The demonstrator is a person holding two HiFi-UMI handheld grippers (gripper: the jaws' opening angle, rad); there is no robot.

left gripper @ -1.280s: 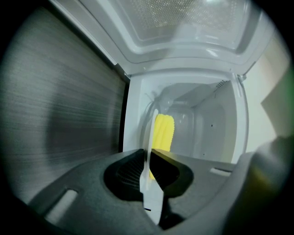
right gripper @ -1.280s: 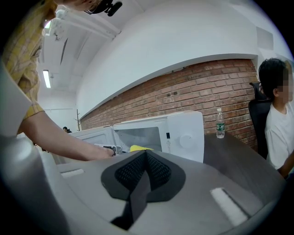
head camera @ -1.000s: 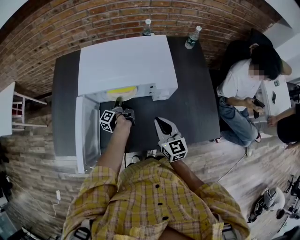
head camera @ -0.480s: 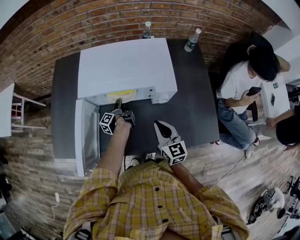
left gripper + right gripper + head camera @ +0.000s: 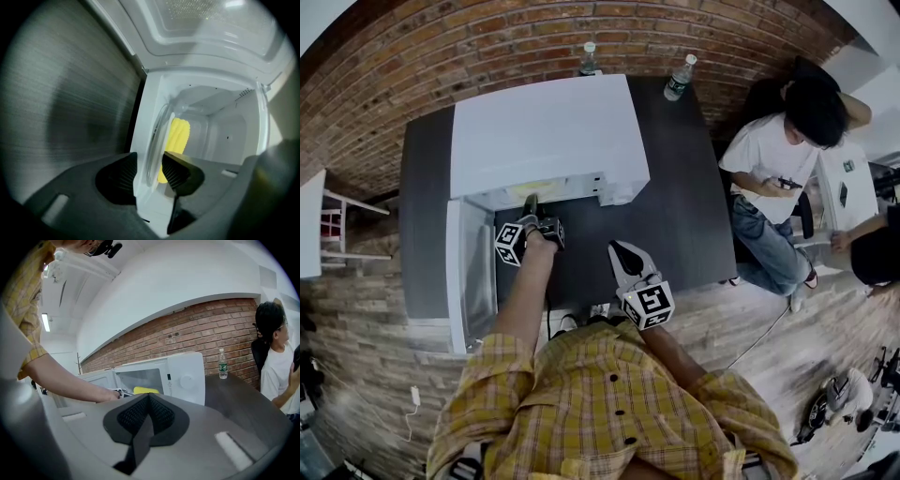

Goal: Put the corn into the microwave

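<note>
One ribbed yellow corn (image 5: 178,135) lies in one white microwave (image 5: 544,131); my left gripper (image 5: 149,172) has just been opening, holding nothing; my right gripper (image 5: 148,414) is closed, empty; two bottles (image 5: 679,77) behind.

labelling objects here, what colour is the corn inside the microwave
Yellow; the corn shows best in the left gripper view, inside the white microwave.

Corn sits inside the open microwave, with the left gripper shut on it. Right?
Wrong on the grip. The left gripper view shows the left gripper open: its jaws have just been opening, and the pads are off the corn, which lies just beyond them, unclamped. The corn does sit inside the open microwave.
</note>
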